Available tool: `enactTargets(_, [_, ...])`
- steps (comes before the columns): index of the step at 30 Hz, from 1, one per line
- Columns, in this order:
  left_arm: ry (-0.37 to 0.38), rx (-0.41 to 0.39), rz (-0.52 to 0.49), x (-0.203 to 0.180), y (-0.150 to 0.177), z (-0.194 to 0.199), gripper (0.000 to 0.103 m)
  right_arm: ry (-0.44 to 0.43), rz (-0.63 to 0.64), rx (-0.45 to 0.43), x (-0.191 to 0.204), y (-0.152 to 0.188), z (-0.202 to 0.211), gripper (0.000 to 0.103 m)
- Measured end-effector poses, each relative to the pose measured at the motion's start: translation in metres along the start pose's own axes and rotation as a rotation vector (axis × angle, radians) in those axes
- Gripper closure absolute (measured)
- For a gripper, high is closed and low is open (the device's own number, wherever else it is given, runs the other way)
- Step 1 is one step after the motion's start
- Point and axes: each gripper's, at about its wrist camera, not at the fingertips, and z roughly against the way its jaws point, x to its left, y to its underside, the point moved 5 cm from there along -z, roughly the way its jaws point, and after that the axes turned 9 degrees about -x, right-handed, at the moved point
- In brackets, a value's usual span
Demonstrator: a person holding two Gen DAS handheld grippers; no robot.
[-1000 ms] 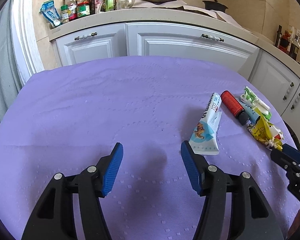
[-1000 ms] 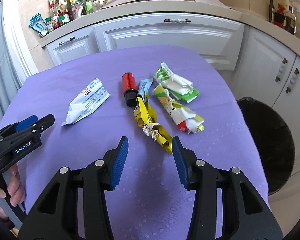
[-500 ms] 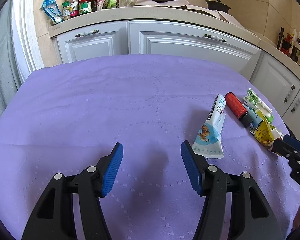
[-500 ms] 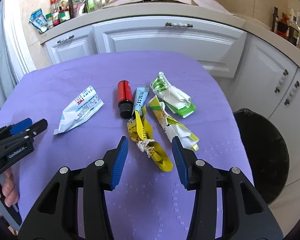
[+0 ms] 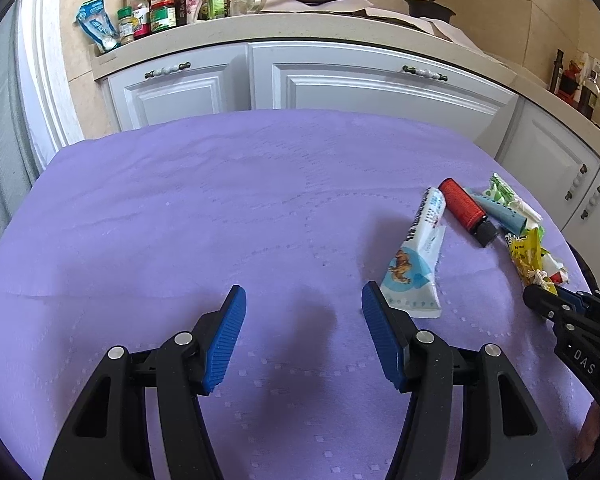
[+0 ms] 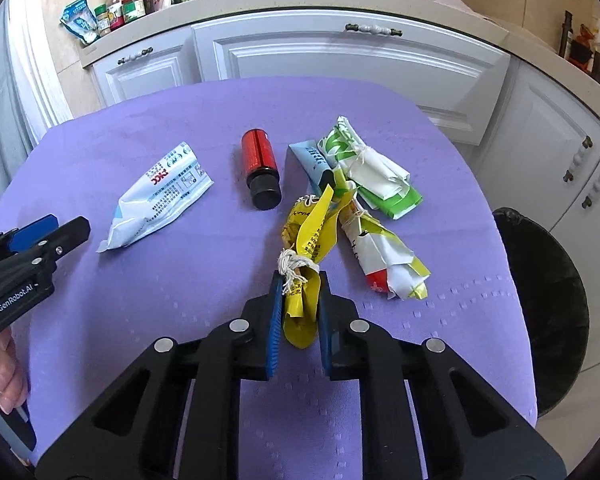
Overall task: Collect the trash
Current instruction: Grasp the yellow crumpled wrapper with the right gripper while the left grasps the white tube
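Yellow wrapper [image 6: 308,248], twisted and tied with white string, lies near-centre on the purple tablecloth [image 6: 180,120]; right gripper [image 6: 298,316] is clamped on its near end, blue pads pressed against both sides. Rest of the trash just beyond it: red bottle with black cap [image 6: 259,168] to the far left, blue tube [image 6: 312,160] behind, green-and-white wrapper [image 6: 376,172] far right, red-and-white wrapper [image 6: 384,260] touching the yellow one on its right. White pouch [image 6: 160,196] sits apart on the left. Left gripper [image 5: 302,336] hangs over bare cloth at the near left, jaws roughly half open, holding nothing; pouch corner just beside its right finger. Black bin [image 6: 548,308] stands off the table's right edge.
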Motion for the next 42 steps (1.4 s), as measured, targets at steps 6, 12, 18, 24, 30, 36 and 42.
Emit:
enactTargets(6, [0.036, -0.021, -0.015, -0.013, -0.004, 0.005, 0.041, 0.032, 0.002, -0.068, -0.002, -0.006, 0.021, 0.088])
enactTargets(12, [0.076, -0.029, -0.029, -0.028, -0.010, 0.005, 0.038, 0.096, -0.026, -0.121, -0.021, -0.012, 0.034, 0.088])
enactTargets(18, [0.100, -0.007, -0.072, -0.046, -0.008, -0.011, 0.036, 0.122, -0.066, -0.120, -0.038, -0.008, 0.032, 0.088])
enactTargets(24, [0.143, 0.065, -0.055, -0.050, -0.003, -0.027, 0.057, 0.119, -0.077, -0.117, -0.041, -0.006, 0.031, 0.088])
enactTargets(30, [0.150, 0.069, -0.072, -0.053, 0.000, -0.027, 0.068, 0.116, -0.086, -0.120, -0.043, -0.004, 0.030, 0.088])
enactTargets(36, [0.150, 0.041, -0.080, -0.056, 0.000, -0.020, 0.068, 0.121, -0.097, -0.132, -0.044, -0.002, 0.035, 0.088])
enactTargets(42, [0.166, -0.011, -0.065, -0.065, -0.004, 0.002, 0.068, 0.150, -0.117, -0.165, -0.053, -0.003, 0.051, 0.088])
